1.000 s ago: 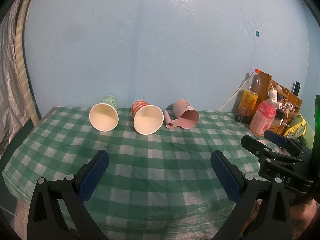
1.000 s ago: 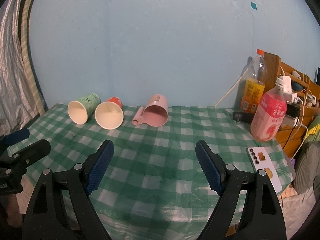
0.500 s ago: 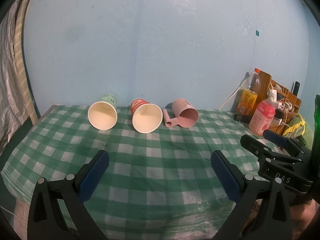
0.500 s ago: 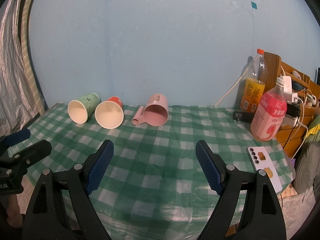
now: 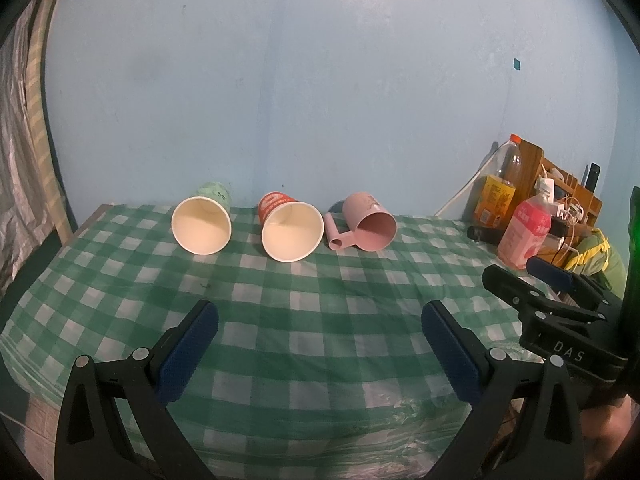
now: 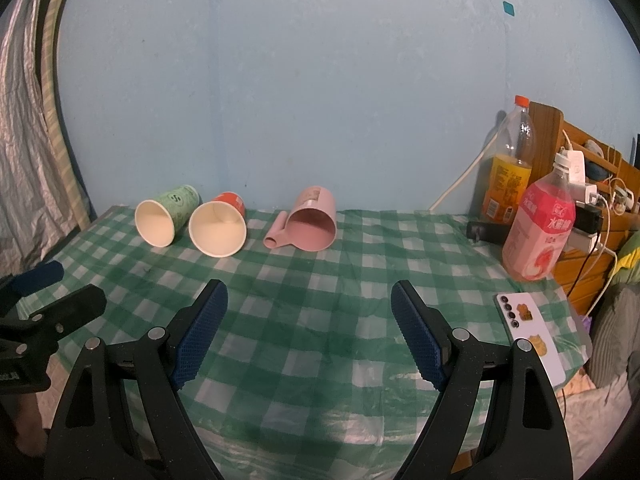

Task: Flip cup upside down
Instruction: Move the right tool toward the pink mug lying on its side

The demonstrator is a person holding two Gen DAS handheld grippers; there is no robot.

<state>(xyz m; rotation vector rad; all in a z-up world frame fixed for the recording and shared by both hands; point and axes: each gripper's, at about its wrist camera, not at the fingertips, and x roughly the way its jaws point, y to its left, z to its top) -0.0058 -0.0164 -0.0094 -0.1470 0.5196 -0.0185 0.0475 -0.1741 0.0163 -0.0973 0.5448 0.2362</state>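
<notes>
Three cups lie on their sides at the far edge of the green checked tablecloth, mouths toward me: a green paper cup on the left, a red paper cup in the middle, a pink plastic mug with its handle to the left. In the right wrist view they are the green cup, the red cup and the pink mug. My left gripper is open and empty near the table's front. My right gripper is open and empty, also near the front.
At the right stand an orange drink bottle, a pink drink bottle and a wooden rack with chargers and cables. A white phone lies at the table's right edge. A blue wall stands behind the cups.
The left gripper has drawn back a little, so the cups look slightly smaller and higher in its view. The right gripper has stayed put. Both stay open.
</notes>
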